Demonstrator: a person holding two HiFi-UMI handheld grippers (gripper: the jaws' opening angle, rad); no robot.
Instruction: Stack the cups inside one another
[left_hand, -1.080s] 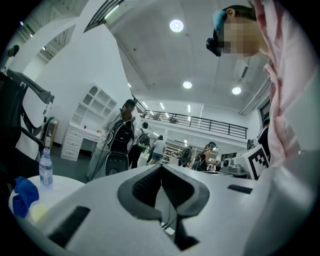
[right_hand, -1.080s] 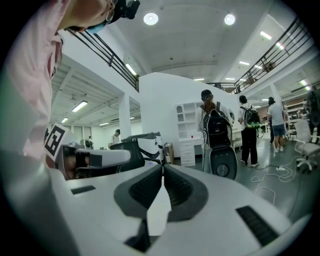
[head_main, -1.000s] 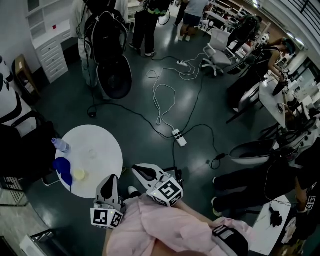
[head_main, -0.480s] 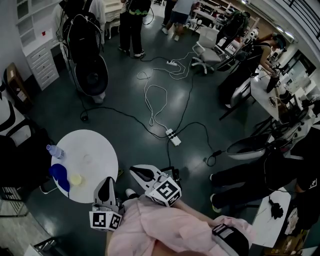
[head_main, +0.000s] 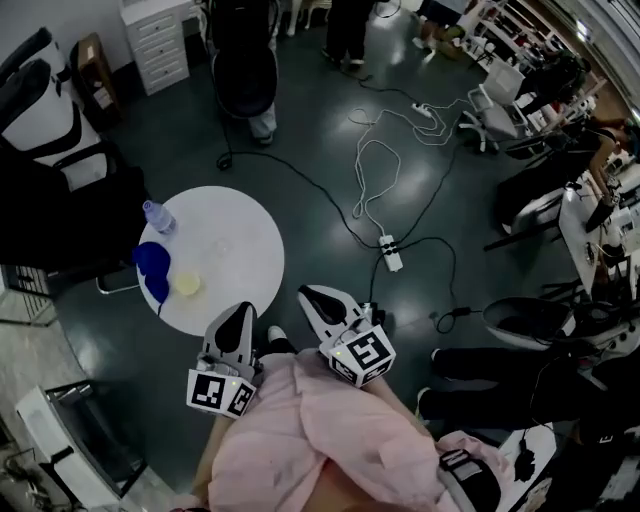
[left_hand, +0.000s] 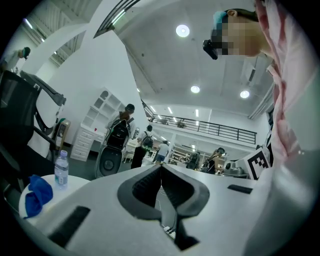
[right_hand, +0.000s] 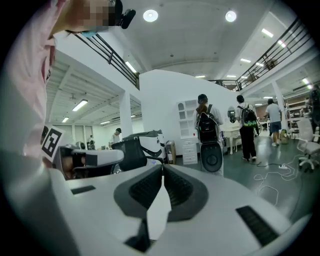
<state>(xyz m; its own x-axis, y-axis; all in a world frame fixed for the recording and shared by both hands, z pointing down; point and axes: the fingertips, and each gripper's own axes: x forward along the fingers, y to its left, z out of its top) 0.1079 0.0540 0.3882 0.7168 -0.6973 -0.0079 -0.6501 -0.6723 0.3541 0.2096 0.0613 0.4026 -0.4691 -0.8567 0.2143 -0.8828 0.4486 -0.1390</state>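
Left claw (head_main: 243, 310) and right claw (head_main: 312, 294) sit clenched, empty; the yellow cup (head_main: 187, 285) on the counter (head_main: 240, 215) at left looks light and crushable, best pinched at its rim

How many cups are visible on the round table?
1 for sure: a yellow cup near the left edge of the table, beside a blue object. Others may be too small to see.

No legible text, brand or no. anywhere; only b/w square markers on cubes of left gripper (head_main: 239, 314) and right gripper (head_main: 313, 296), unreadable as words.
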